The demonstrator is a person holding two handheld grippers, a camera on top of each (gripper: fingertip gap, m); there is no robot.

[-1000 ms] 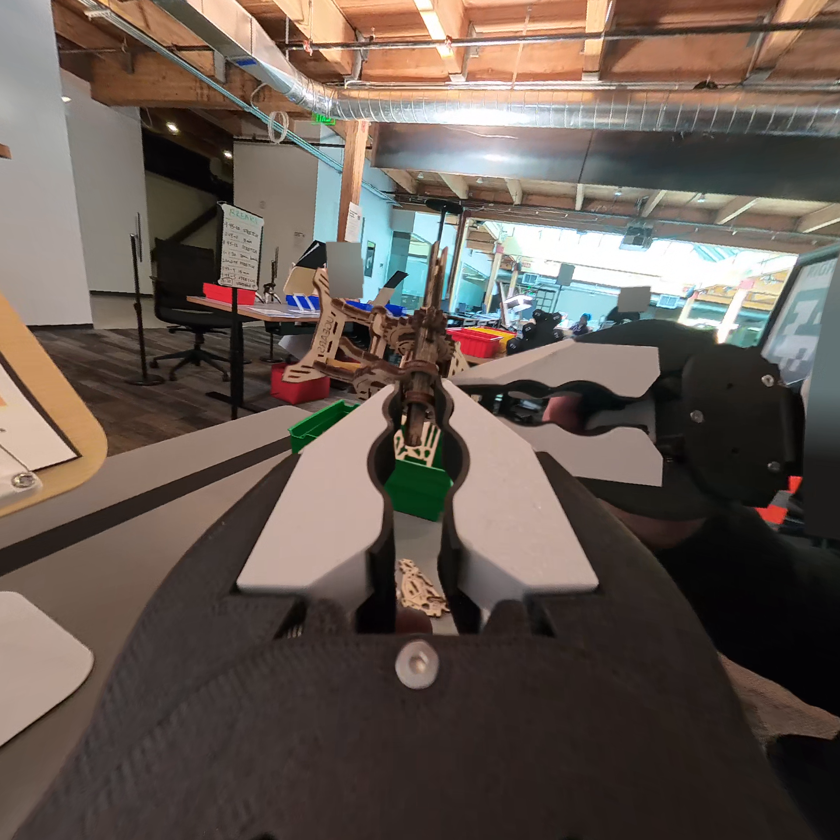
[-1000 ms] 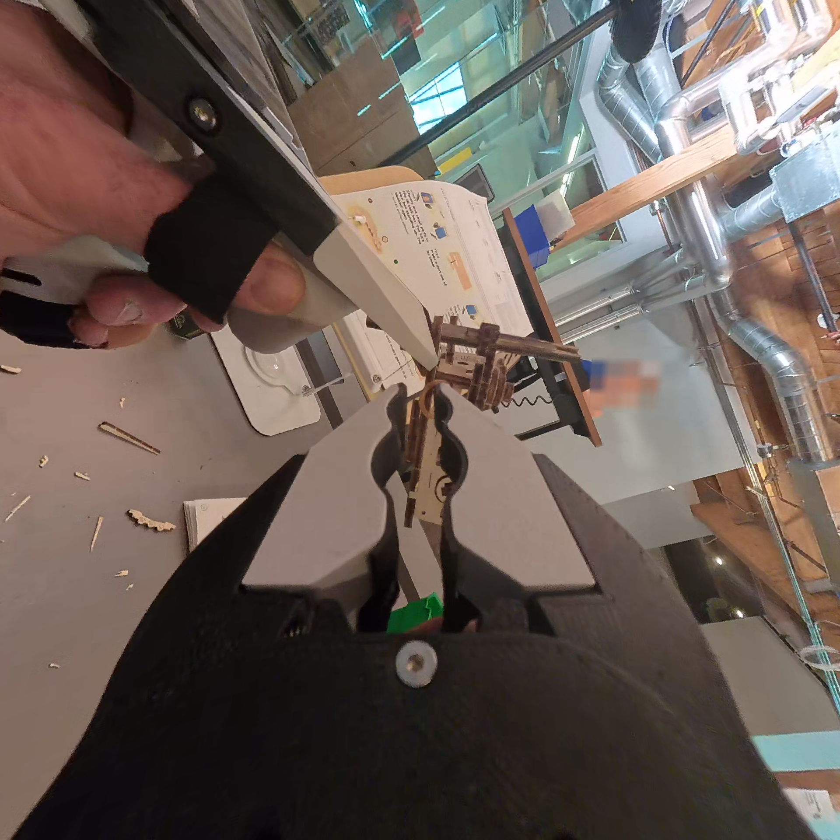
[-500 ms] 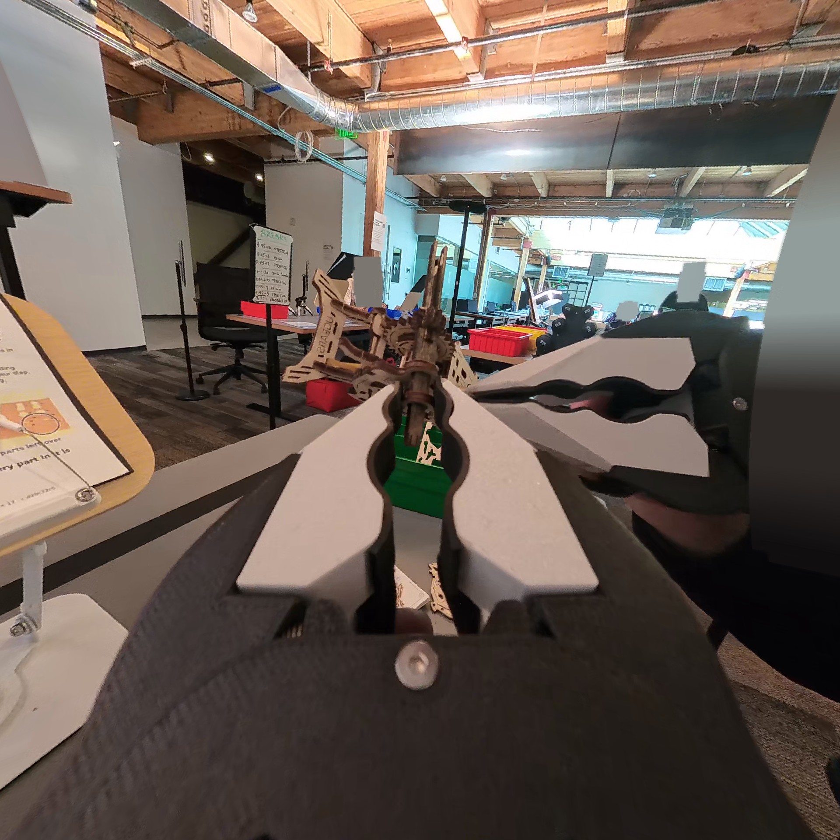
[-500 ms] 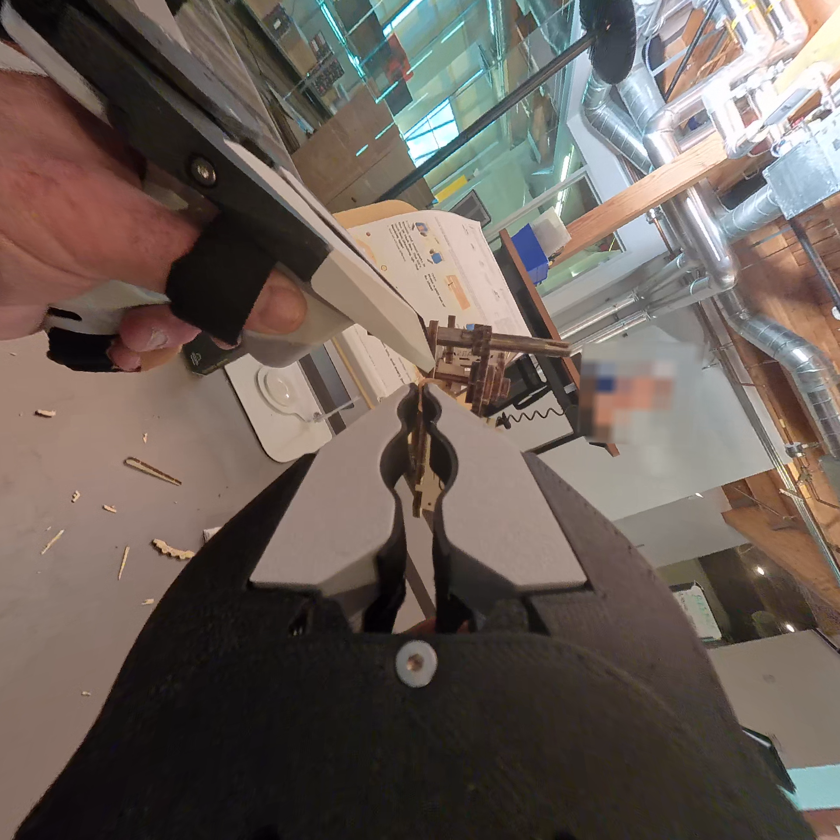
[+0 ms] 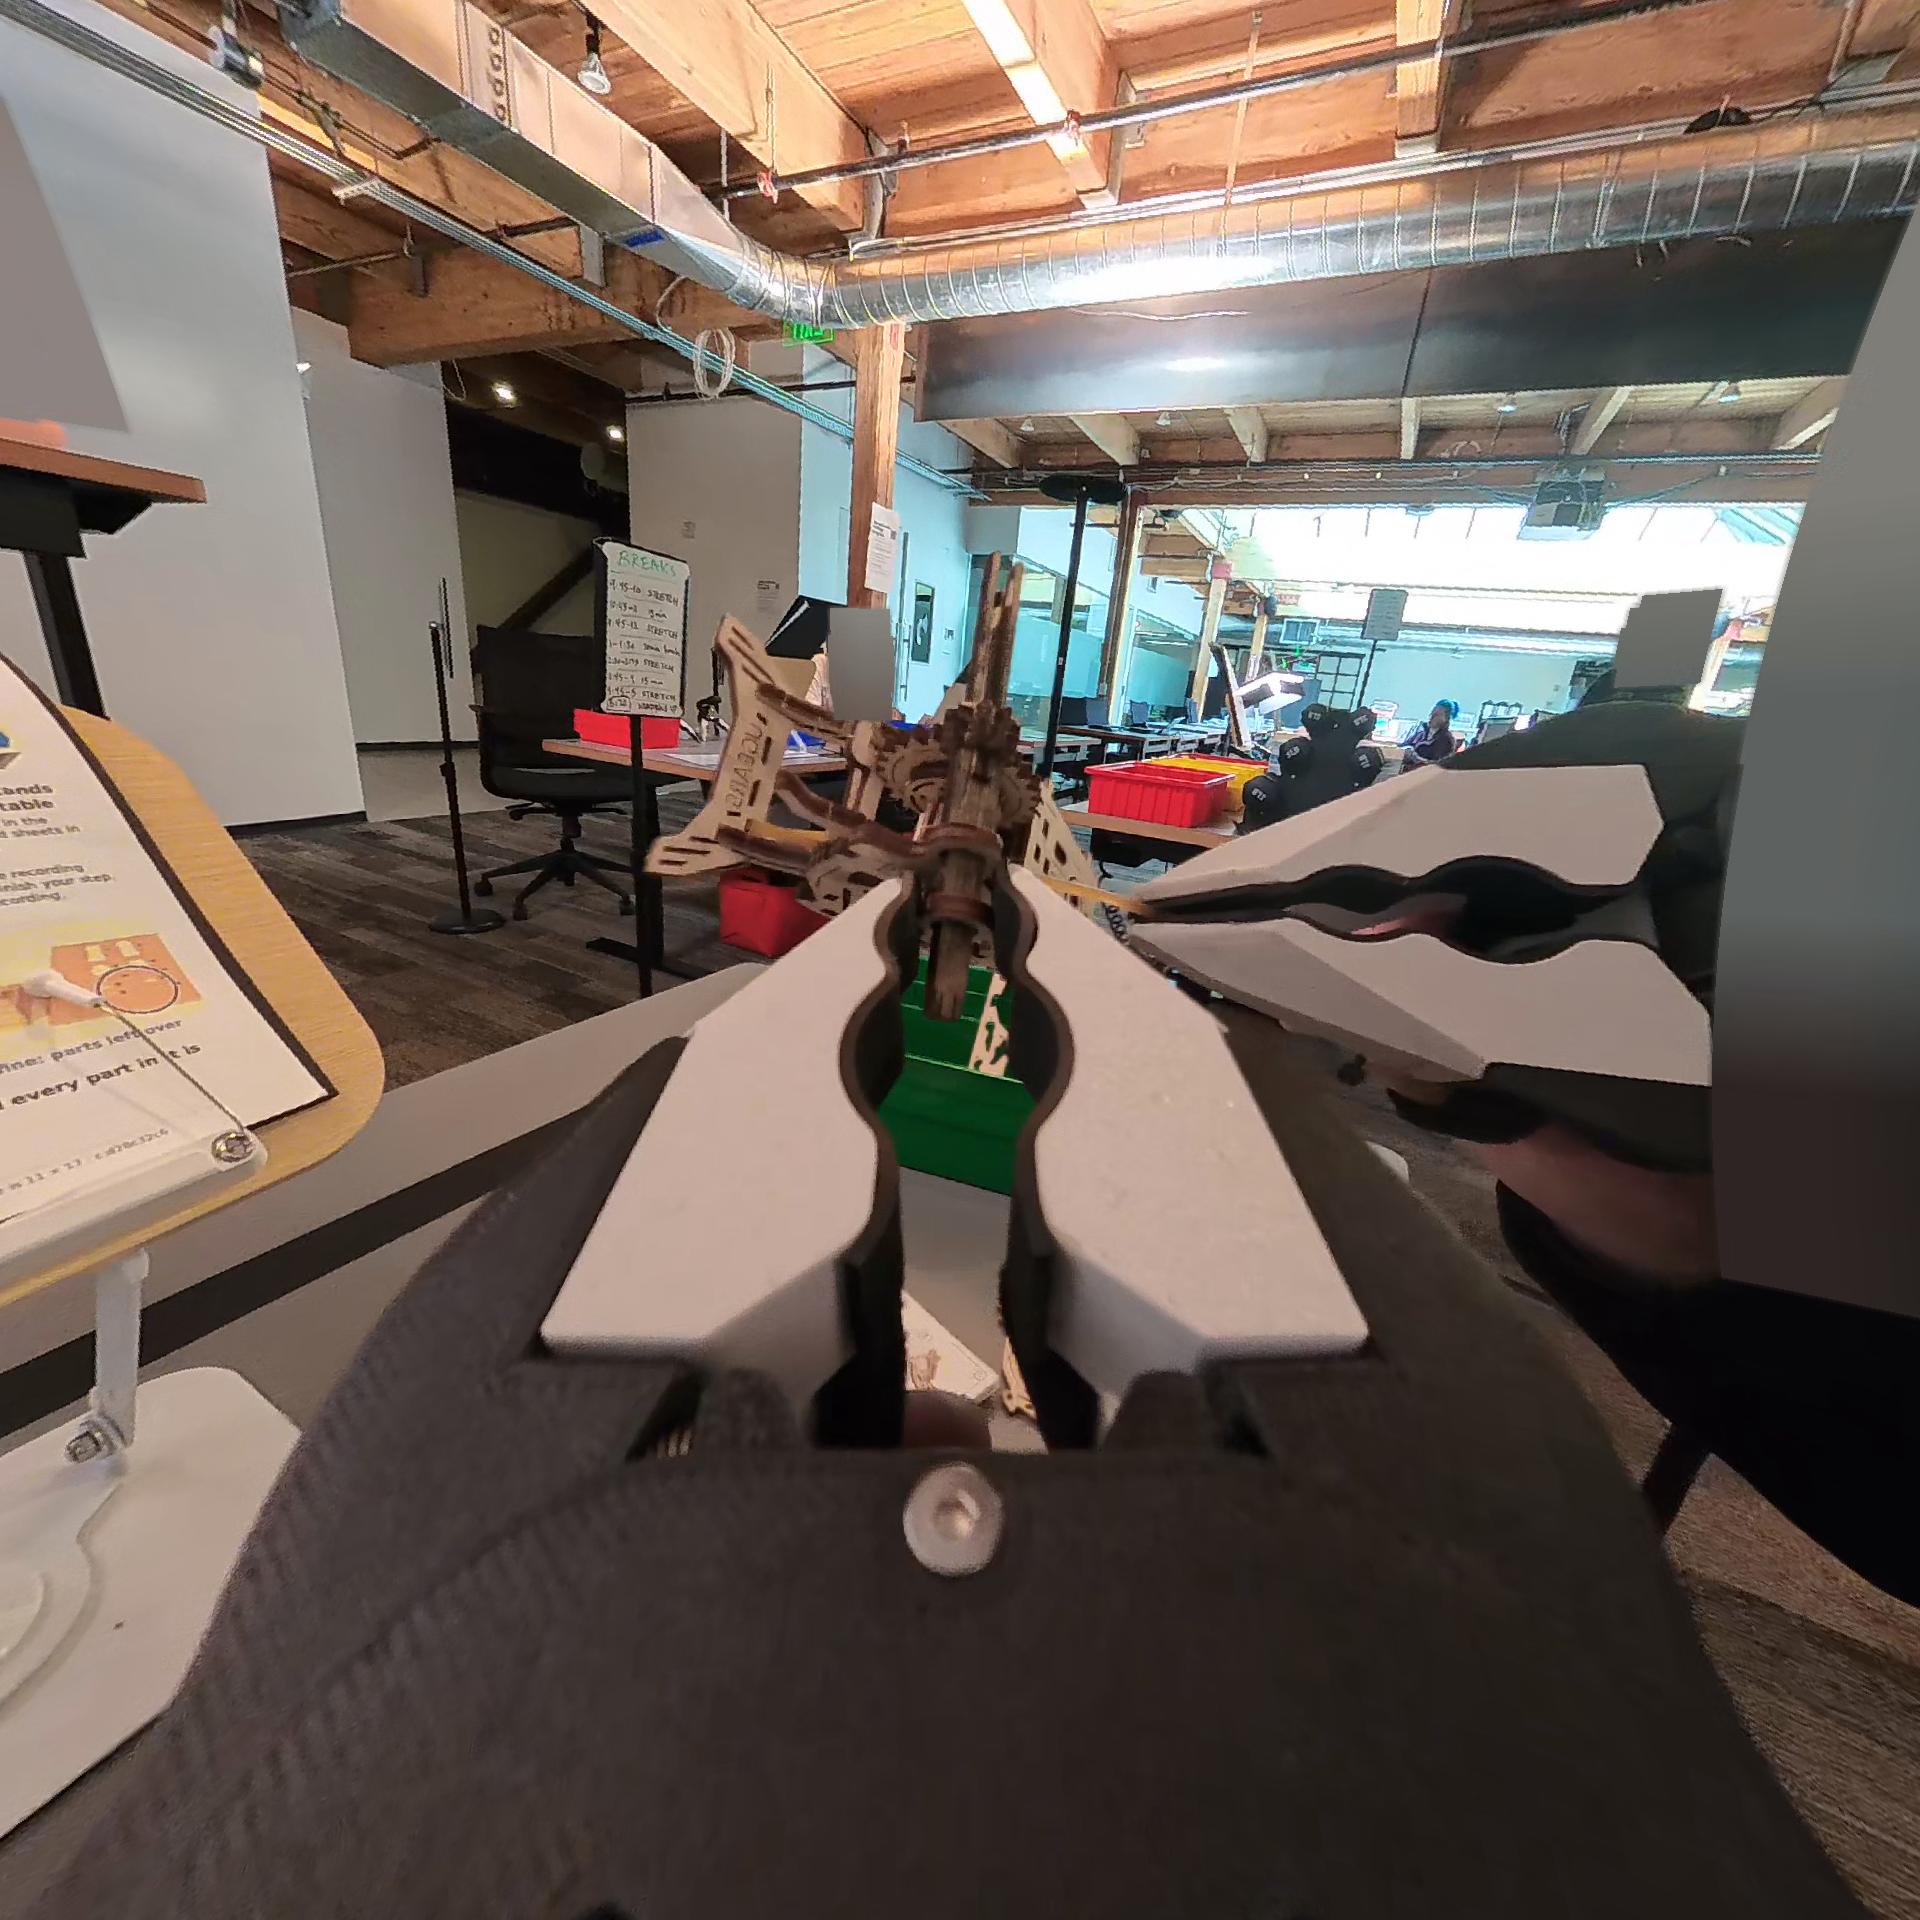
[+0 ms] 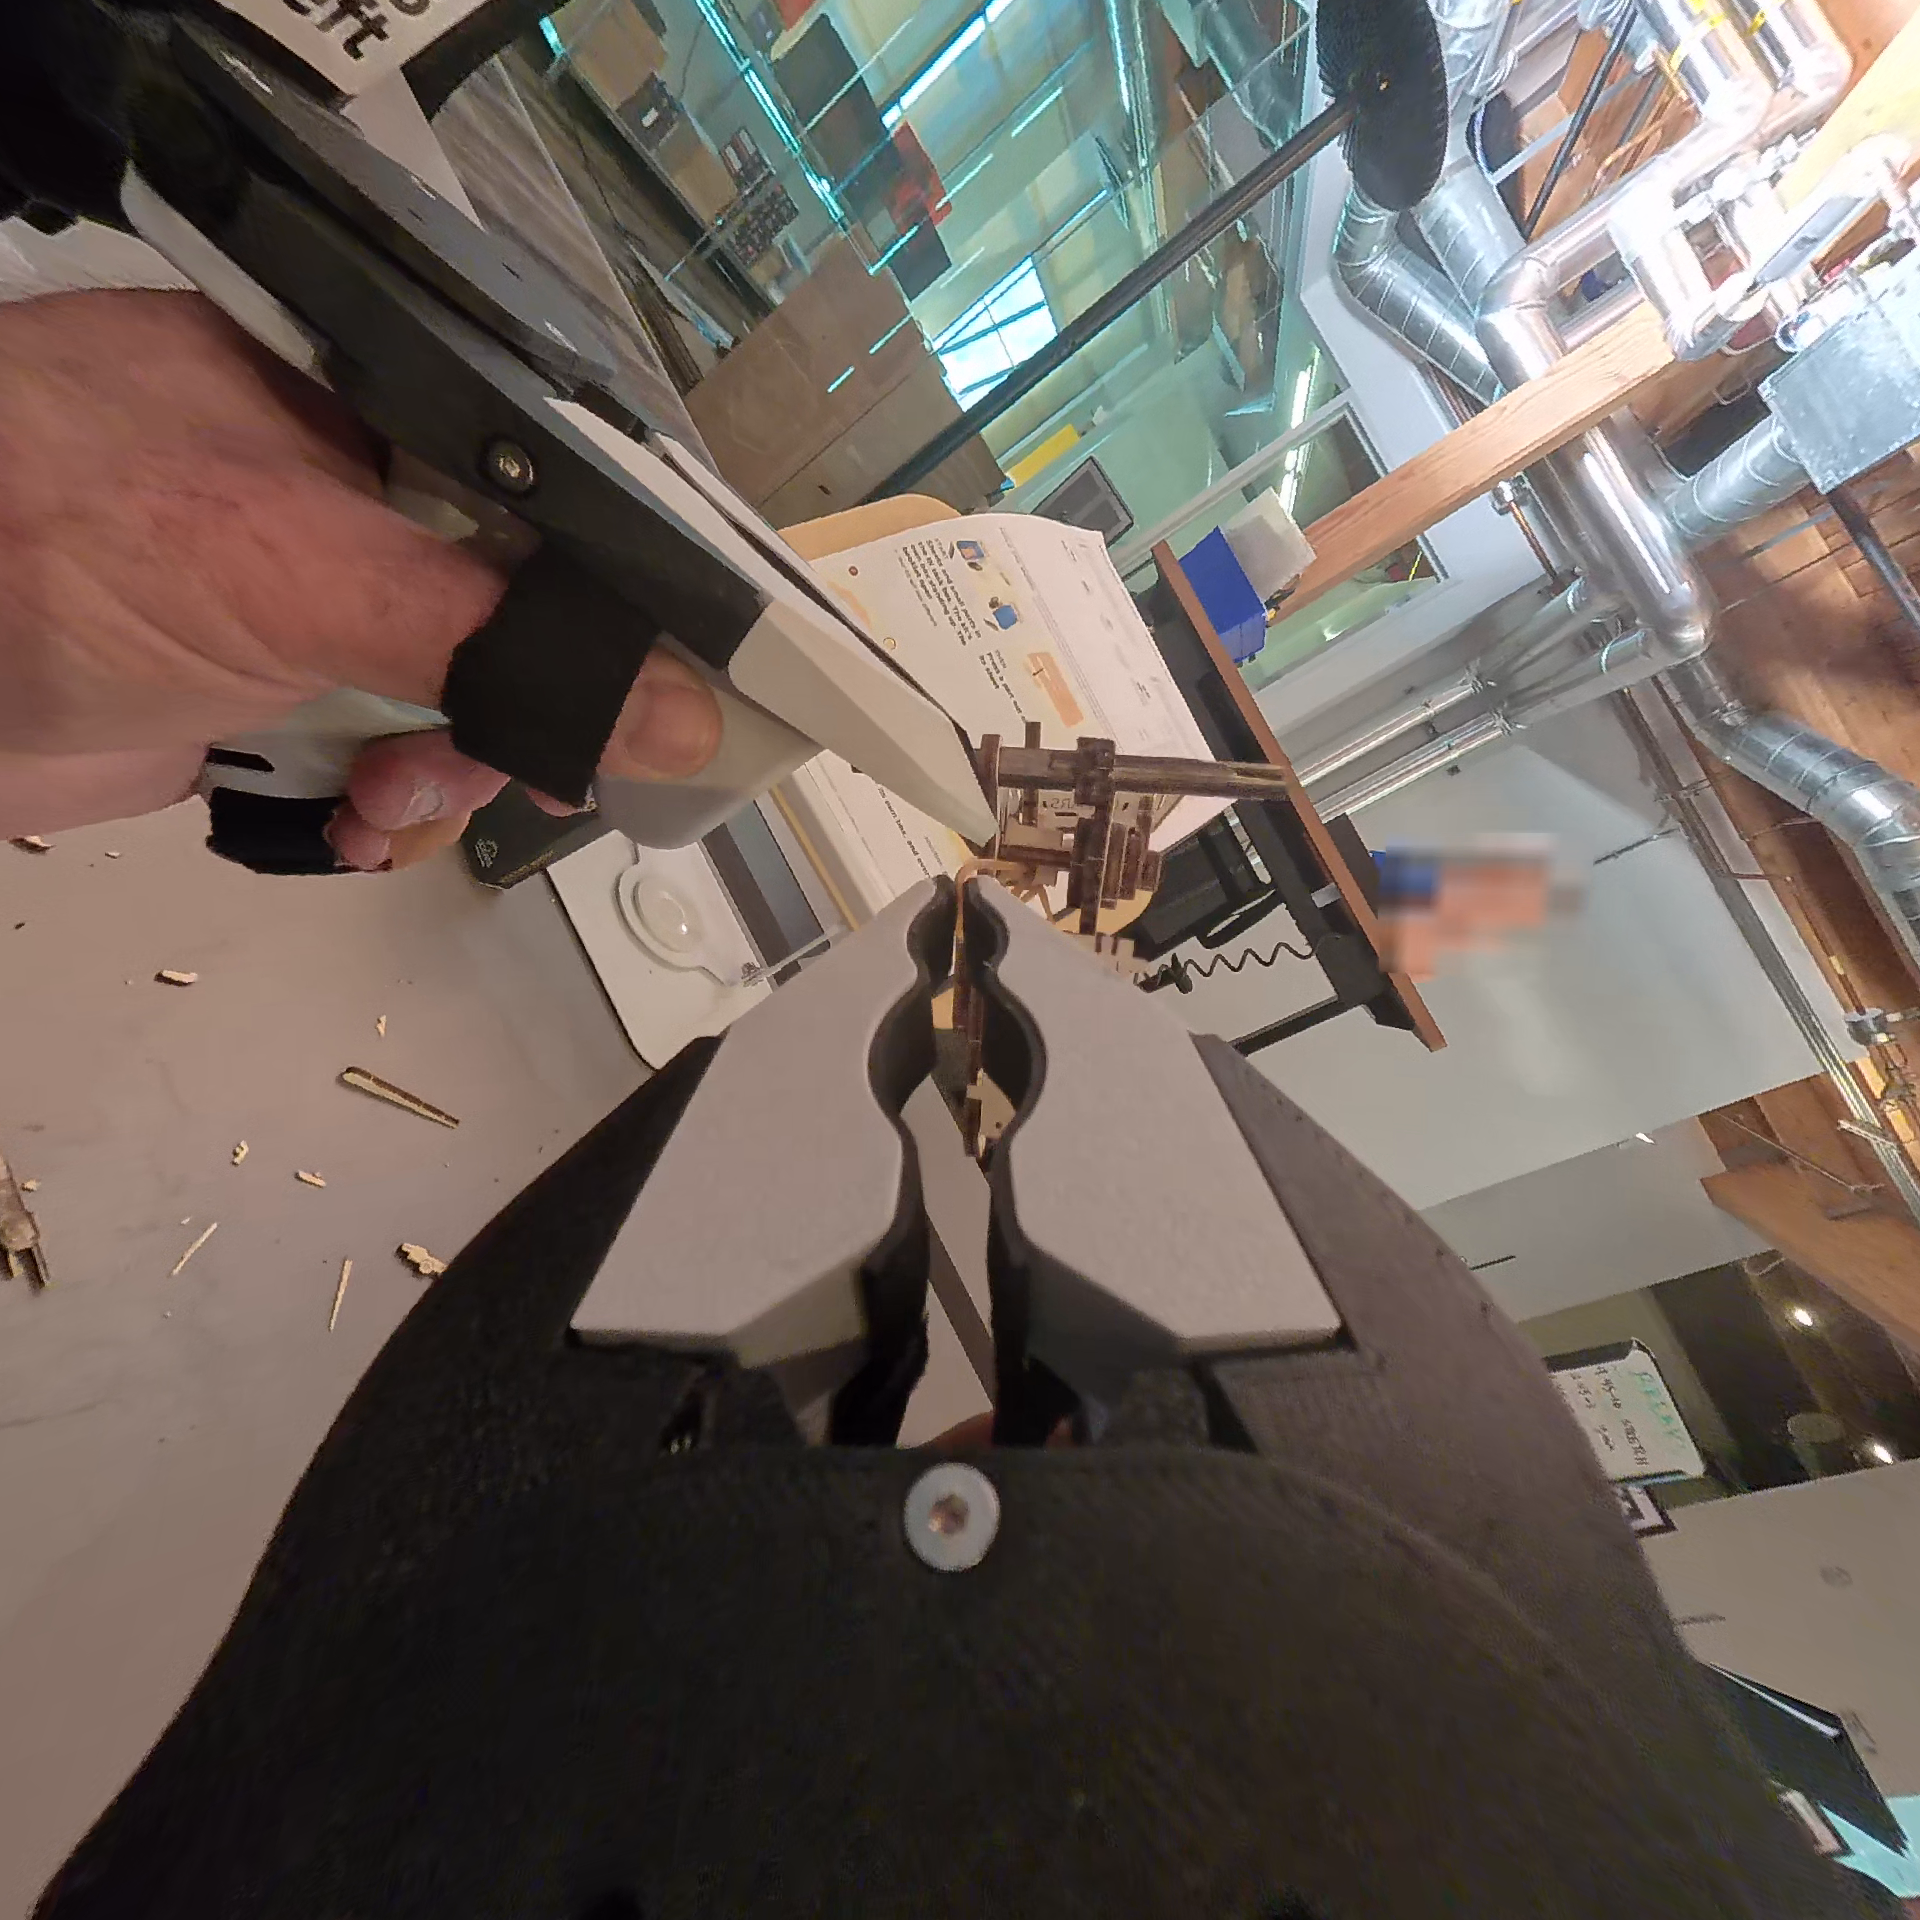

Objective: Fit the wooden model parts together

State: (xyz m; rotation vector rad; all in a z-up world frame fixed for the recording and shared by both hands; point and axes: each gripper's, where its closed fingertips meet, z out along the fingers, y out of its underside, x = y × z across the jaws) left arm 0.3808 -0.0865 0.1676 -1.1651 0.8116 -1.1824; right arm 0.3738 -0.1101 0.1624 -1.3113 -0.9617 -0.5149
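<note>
Since a second ago the right gripper [image 6: 961,899] has closed further and slid along its part, so its tips now pinch only a thin tan band [image 5: 1091,890] stretched from the wooden model [image 5: 935,821], where a flat plywood piece sat between them. The left gripper [image 5: 956,914] stays clamped on the model's dark stem, both held in the air above the counter [image 6: 156,1091].

Nearest the model, the band looks like thin rubber, taut and curved at the right gripper's tips. It could slip from that narrow pinch or snap back if pulled harder. A sideways tug might also twist the model in the left gripper's smooth grey fingers [image 5: 769,1122].

The model itself is laser-cut plywood: pale faces, scorched brown edges, toothed gears, slotted tabs, and a coiled band round the stem. Such thin tabs likely crack under bending.

Below the model, splinters and offcuts [image 6: 400,1098] litter the matte grey counter. Beyond it stands a green plastic bin [image 5: 951,1101].
</note>
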